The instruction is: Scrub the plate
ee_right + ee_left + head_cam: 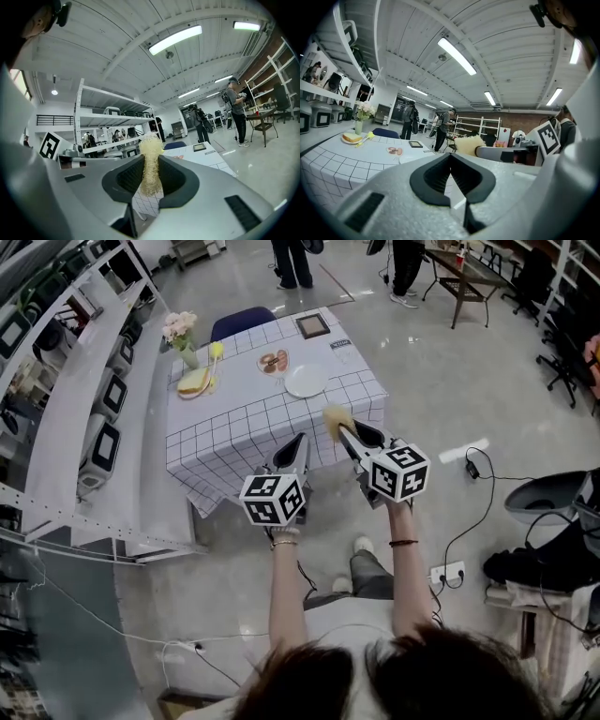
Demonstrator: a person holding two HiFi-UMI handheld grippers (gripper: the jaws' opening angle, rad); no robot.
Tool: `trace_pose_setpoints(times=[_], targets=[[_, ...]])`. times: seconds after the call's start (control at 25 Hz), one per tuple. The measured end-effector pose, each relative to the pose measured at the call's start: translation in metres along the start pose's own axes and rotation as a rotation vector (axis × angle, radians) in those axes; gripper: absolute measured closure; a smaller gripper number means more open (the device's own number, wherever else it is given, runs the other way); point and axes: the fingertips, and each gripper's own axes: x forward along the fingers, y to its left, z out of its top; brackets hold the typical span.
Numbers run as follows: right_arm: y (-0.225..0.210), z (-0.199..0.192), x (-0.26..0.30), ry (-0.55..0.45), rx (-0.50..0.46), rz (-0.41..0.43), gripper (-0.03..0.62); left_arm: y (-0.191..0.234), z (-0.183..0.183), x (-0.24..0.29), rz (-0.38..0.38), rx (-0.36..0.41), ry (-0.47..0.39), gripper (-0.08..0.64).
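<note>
A white plate (306, 381) lies empty on the checked tablecloth (246, 423), toward the table's near right side; it also shows low in the left gripper view (408, 159). My right gripper (345, 431) is shut on a pale yellow fibrous scrubber (336, 417), held in the air in front of the table's near edge, short of the plate. The scrubber (151, 164) stands upright between the jaws. To its left my left gripper (297, 441) hovers at the same height, jaws closed together on nothing (451, 155).
On the table are a small plate of food (273, 361), a sandwich on a yellow plate (194, 382), a flower vase (180, 332) and a picture frame (312, 326). A blue chair (242, 321) stands behind; shelving (84, 409) runs along the left. People stand far off.
</note>
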Motion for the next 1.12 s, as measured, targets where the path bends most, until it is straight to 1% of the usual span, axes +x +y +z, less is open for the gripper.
trace_pose_setpoints(times=[0.16,0.44,0.8,1.12], targets=[[-0.017,0.005,0.025,0.015,0.000,0.030,0.512,0.016,0.006,0.020,0.027,-0.011,-0.006,0.549],[-0.042,0.010,0.058,0.057,-0.014,0.095,0.512,0.042,0.014,0.051,0.083,-0.056,-0.030,0.549],[-0.076,0.021,0.087,0.095,-0.014,0.146,0.512,0.048,0.017,0.087,0.123,-0.073,-0.030,0.549],[-0.085,0.021,0.108,0.122,-0.038,0.227,0.512,0.059,0.014,0.104,0.169,-0.097,-0.024,0.549]])
